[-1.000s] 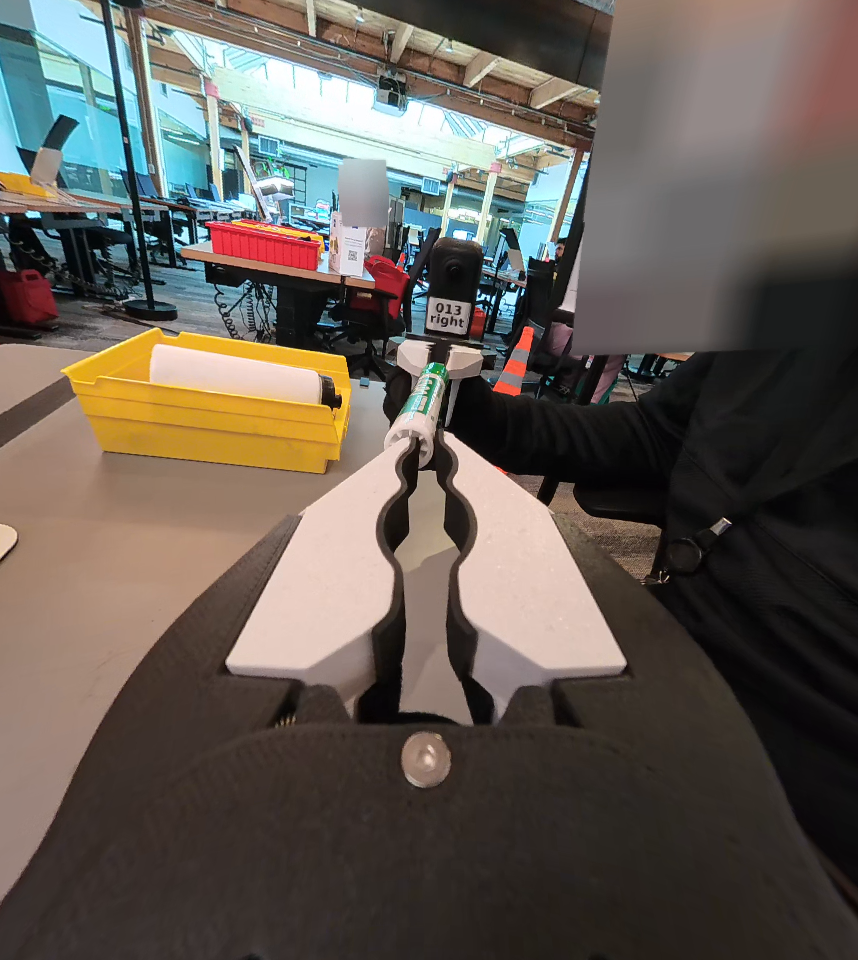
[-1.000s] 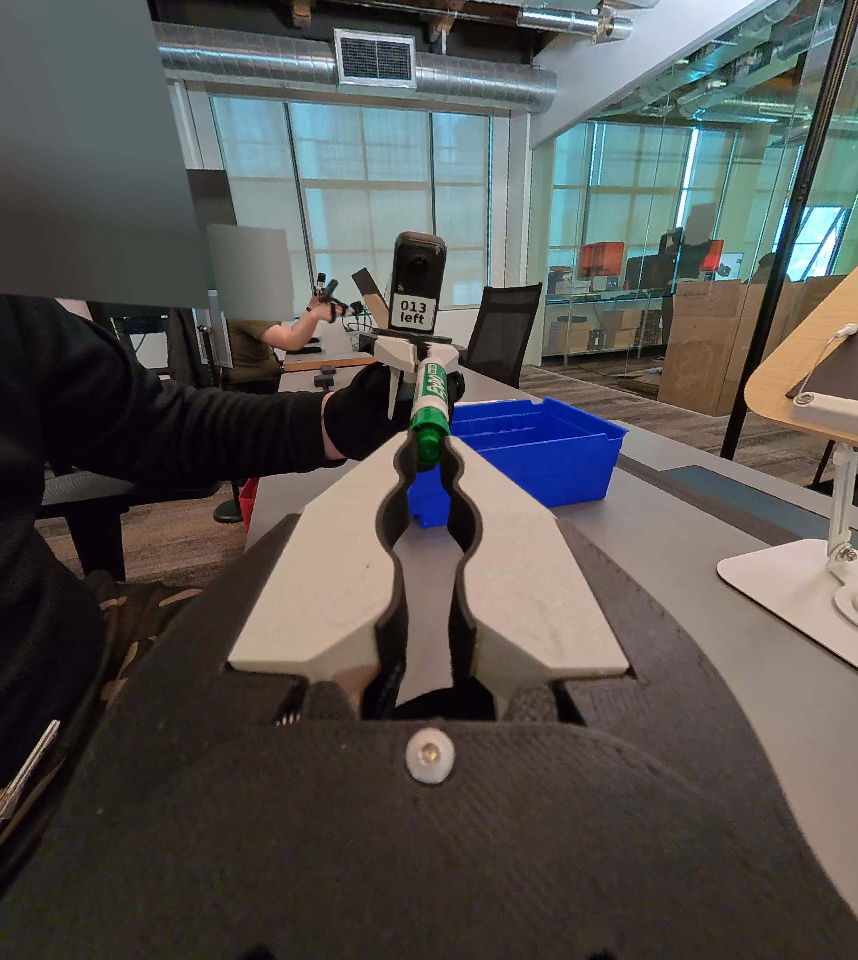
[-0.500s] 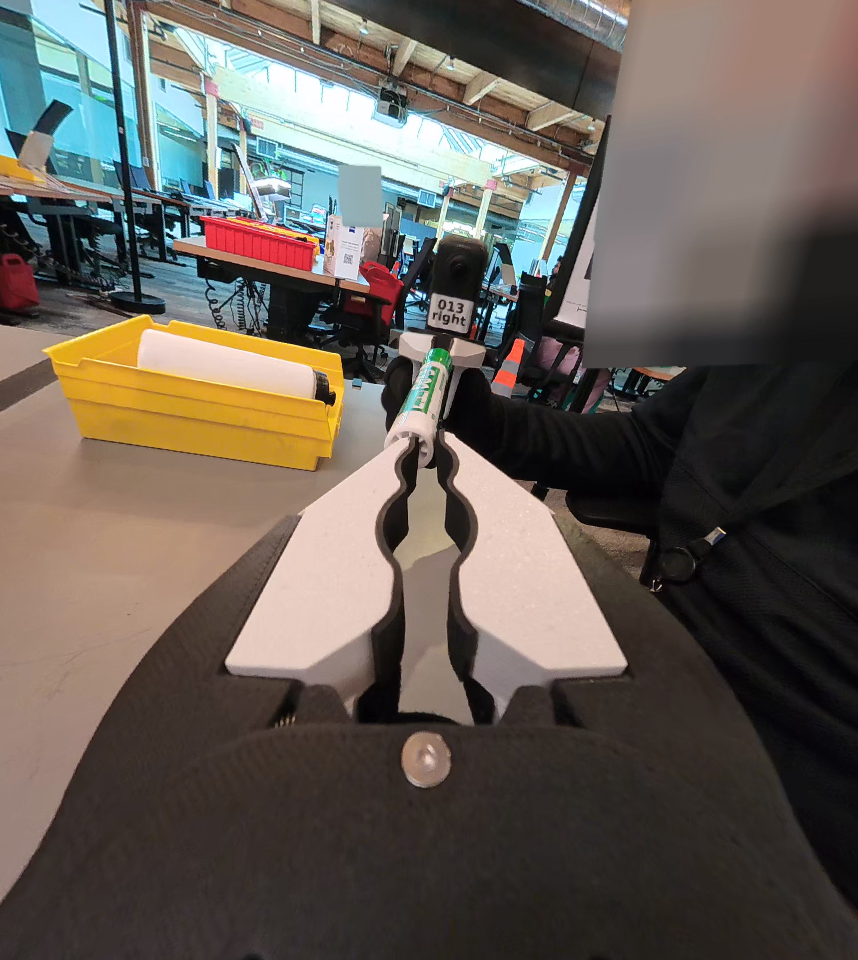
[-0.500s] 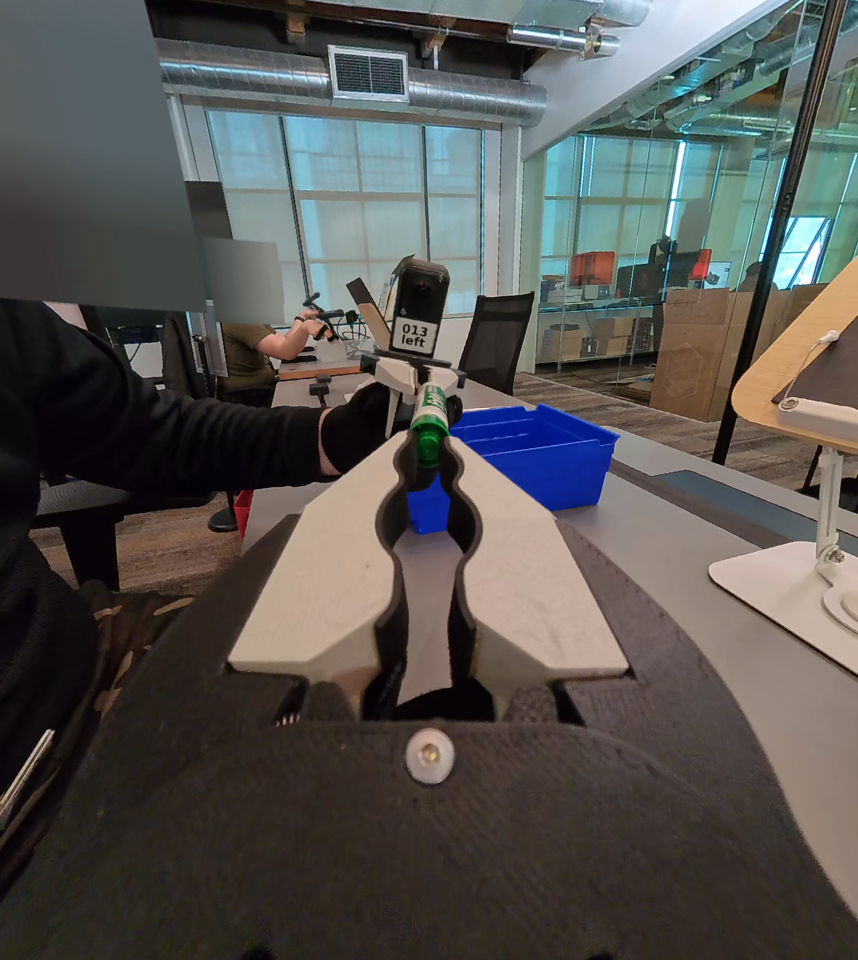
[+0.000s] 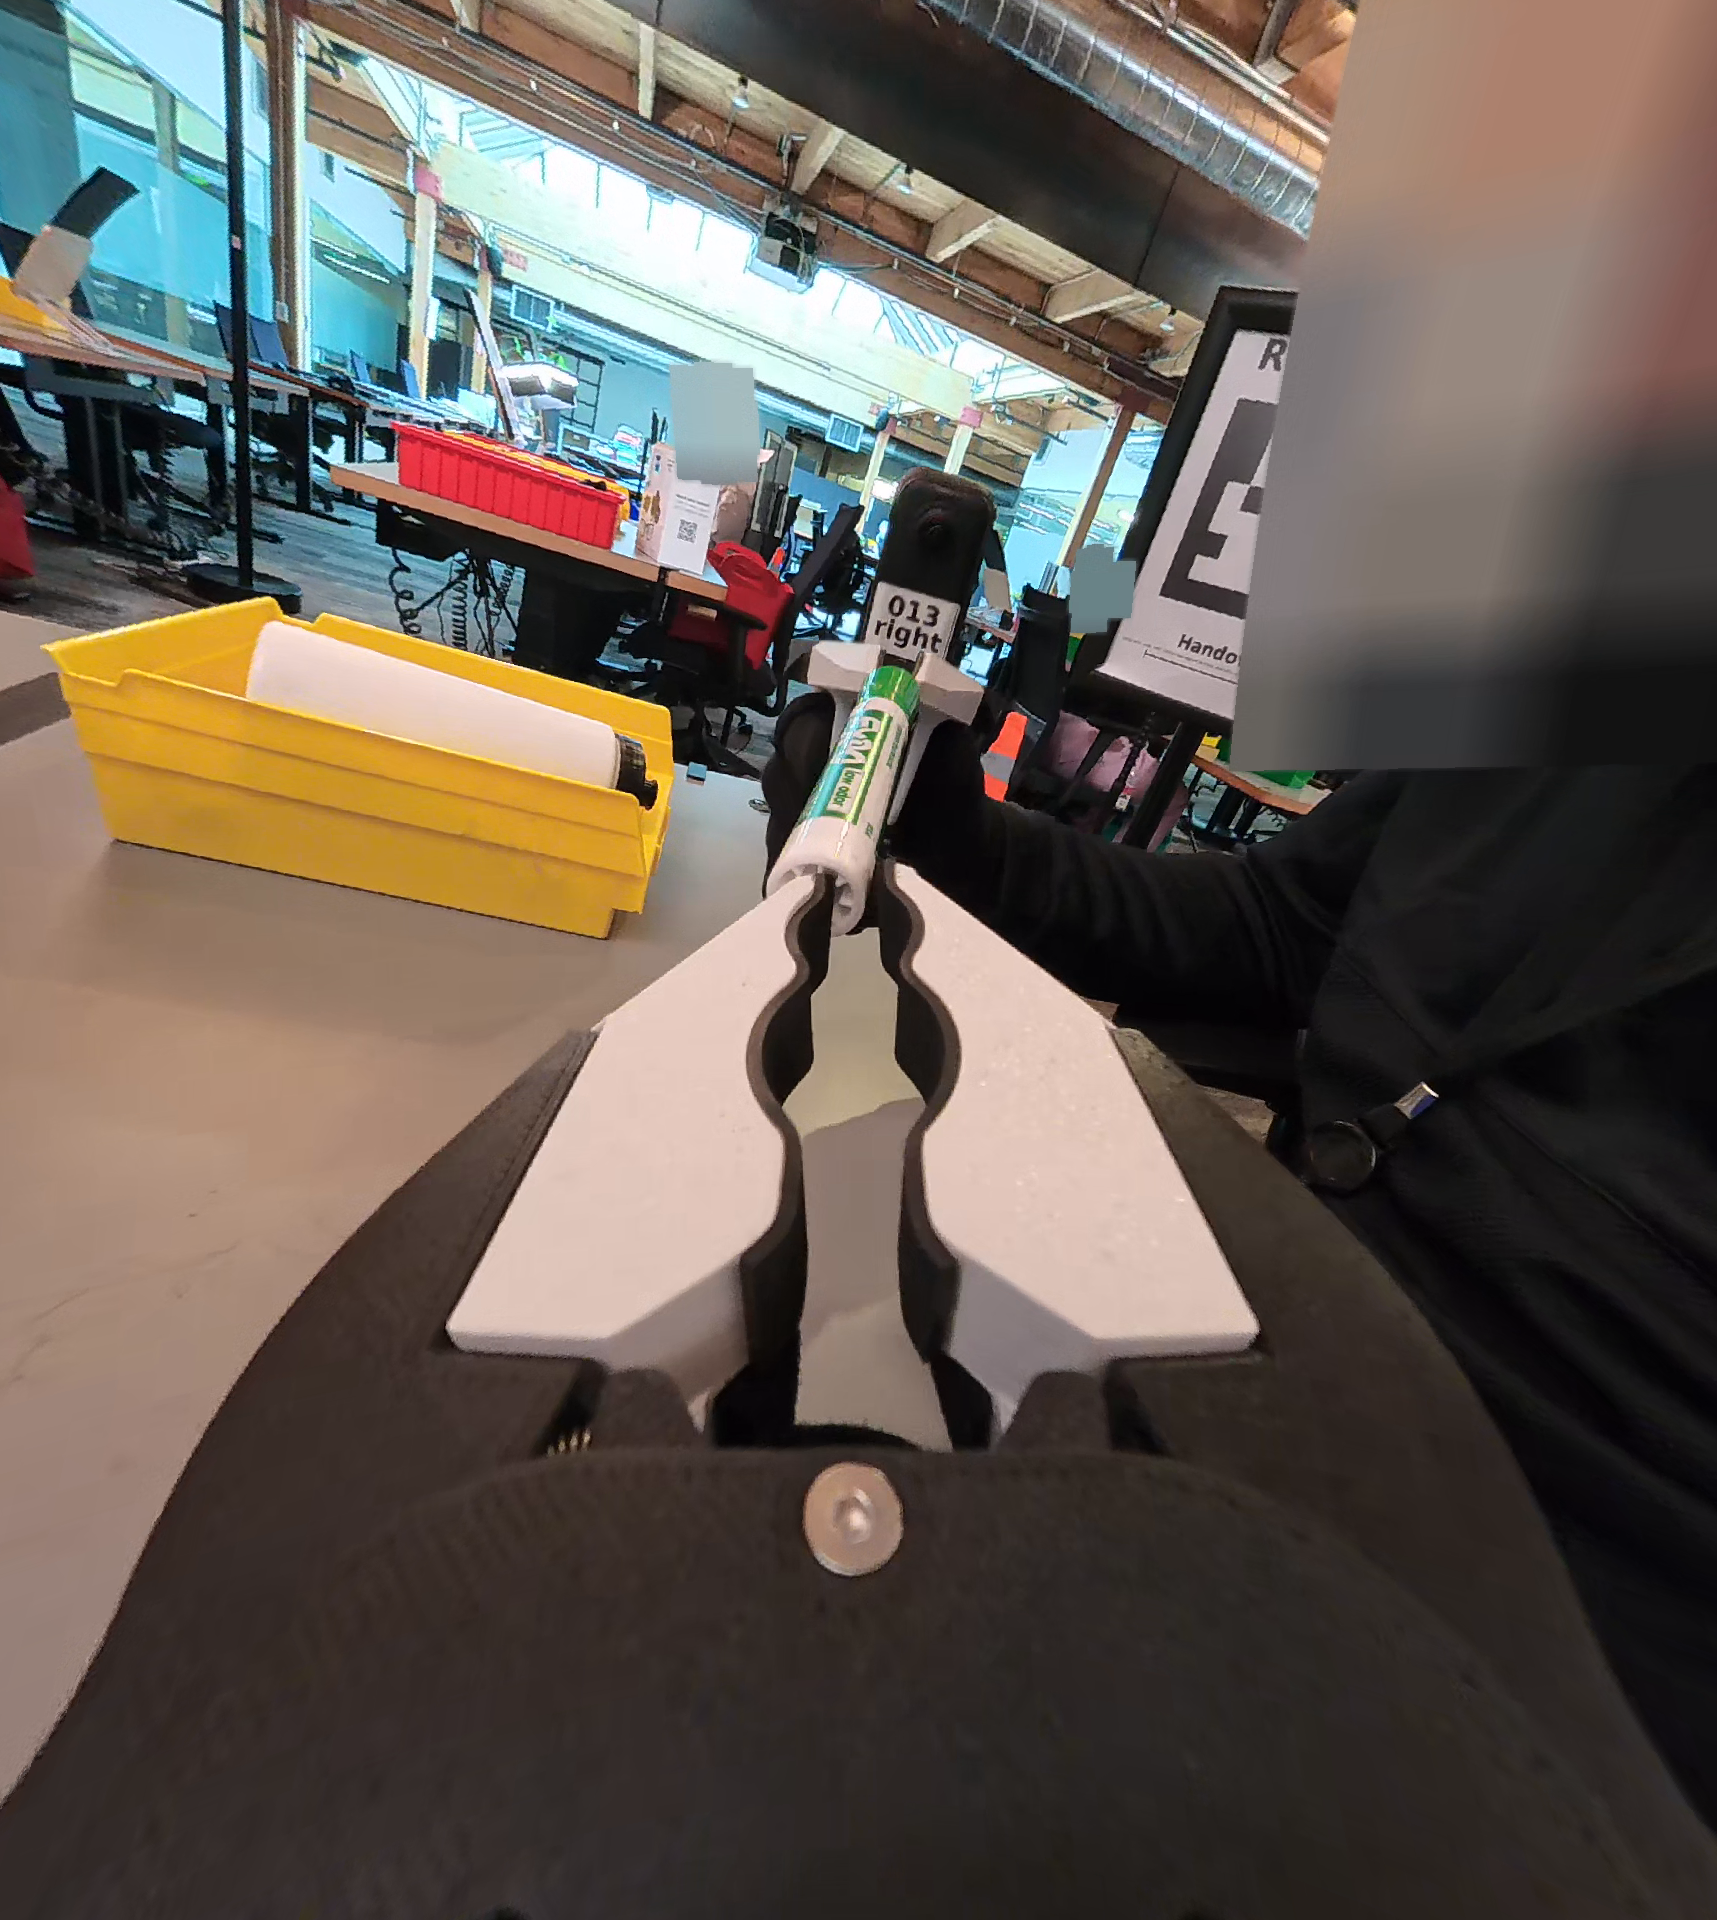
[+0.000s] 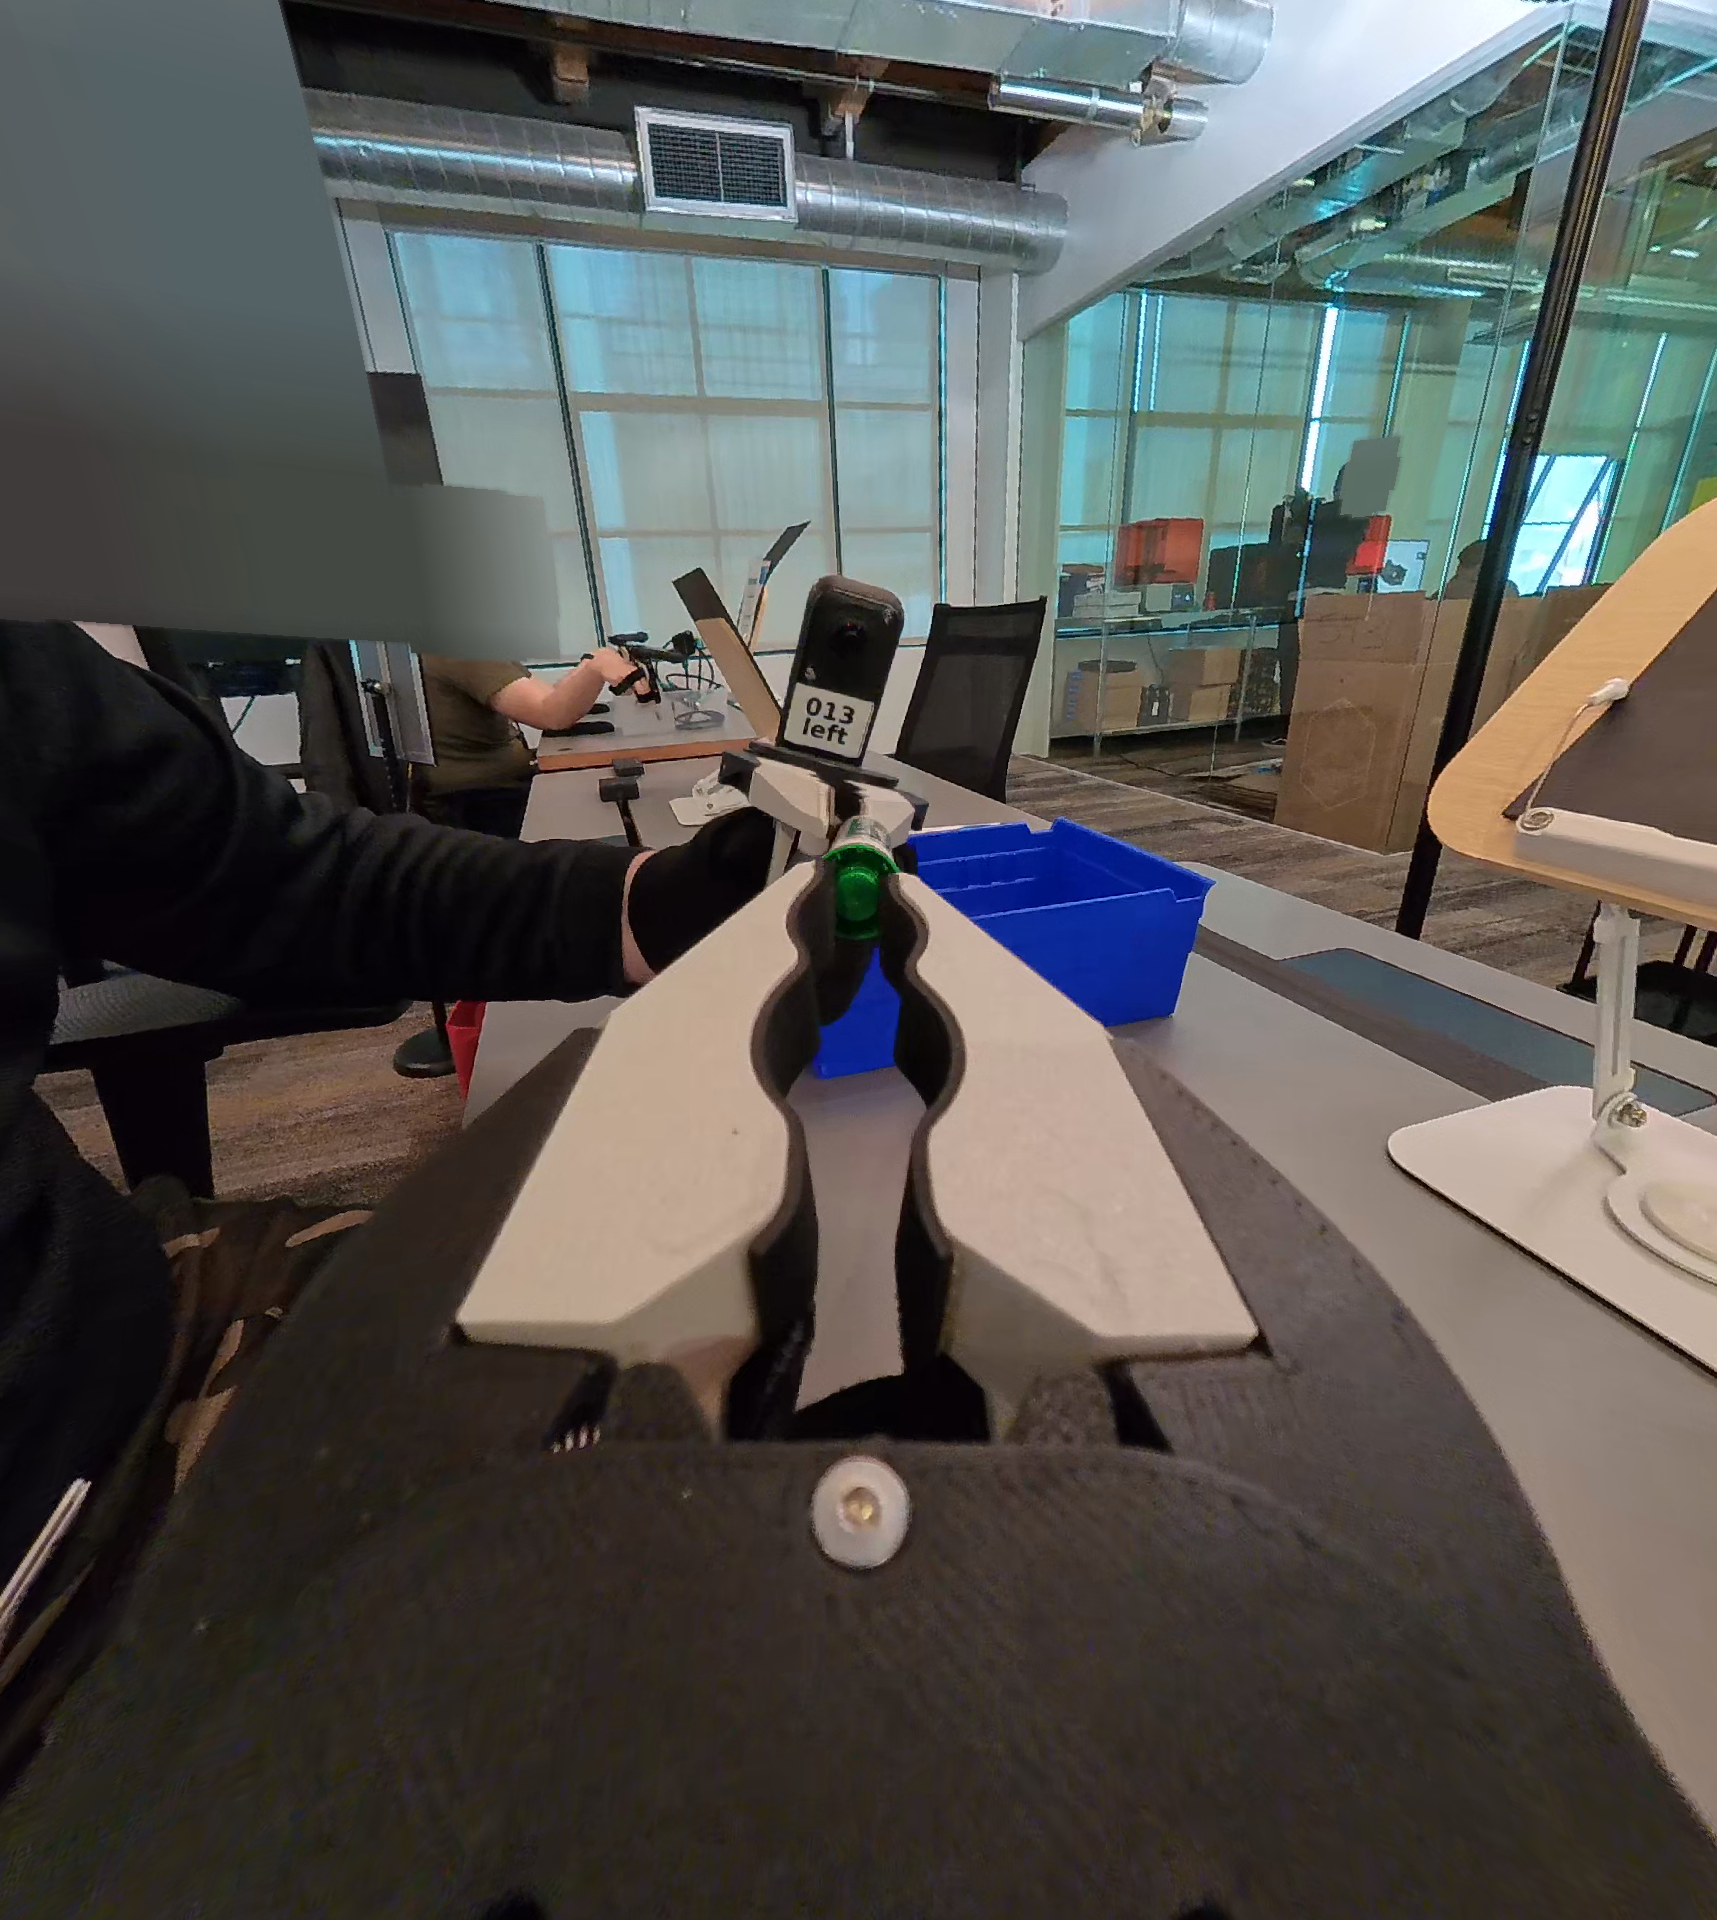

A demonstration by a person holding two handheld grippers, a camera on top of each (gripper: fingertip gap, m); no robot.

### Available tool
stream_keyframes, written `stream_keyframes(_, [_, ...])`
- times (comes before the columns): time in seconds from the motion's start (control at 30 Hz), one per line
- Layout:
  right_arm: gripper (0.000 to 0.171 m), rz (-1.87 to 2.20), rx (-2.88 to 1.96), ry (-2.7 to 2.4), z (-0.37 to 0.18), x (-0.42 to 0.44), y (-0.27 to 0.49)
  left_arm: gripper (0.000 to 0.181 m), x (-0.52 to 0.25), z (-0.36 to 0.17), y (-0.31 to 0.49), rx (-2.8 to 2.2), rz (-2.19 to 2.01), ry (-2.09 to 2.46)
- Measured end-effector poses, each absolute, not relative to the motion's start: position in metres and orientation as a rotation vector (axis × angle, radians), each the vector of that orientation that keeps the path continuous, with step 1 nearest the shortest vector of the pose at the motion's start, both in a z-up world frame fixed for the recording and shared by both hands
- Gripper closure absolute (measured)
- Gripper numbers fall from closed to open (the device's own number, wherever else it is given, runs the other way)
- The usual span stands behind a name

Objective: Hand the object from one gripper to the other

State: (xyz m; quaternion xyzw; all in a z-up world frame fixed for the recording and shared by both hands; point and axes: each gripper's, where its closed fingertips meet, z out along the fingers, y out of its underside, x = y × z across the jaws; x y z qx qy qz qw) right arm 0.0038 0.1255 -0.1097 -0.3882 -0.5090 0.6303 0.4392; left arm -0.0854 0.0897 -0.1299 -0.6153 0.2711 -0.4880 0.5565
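Green-and-white plastic marker point(image 5: 846, 795) looks light, stiff and kinda slick, bridged in the air between both grippers, left gripper point(image 5: 841, 902) pinching the white butt end, right gripper point(image 6: 852, 902) clamping the green cap, so I'd grab the barrel.

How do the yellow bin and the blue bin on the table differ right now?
The yellow bin holds a white cylinder with a black cap lying on its side; the blue bin shows no contents from this angle. The yellow bin appears in the left wrist view, the blue bin in the right wrist view, partly behind the right gripper. Both are open-topped plastic bins resting on the grey table.
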Motion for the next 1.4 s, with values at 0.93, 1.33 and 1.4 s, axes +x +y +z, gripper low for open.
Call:
stream_keyframes(0.93, [0.166,1.450,-1.061,-1.281,-0.129,0.000,0.145,0.136,-0.058,-0.172,0.111,-1.743,-0.576,0.903])
stream_keyframes(1.33, [0.166,1.397,-1.066,-1.347,-0.138,-0.007,0.135,0.136,-0.009,-0.165,0.135,-1.743,-0.157,1.052])
stream_keyframes(1.4, [0.166,1.391,-1.065,-1.353,-0.139,-0.008,0.135,0.139,-0.004,-0.164,0.137,-1.734,-0.137,1.063])
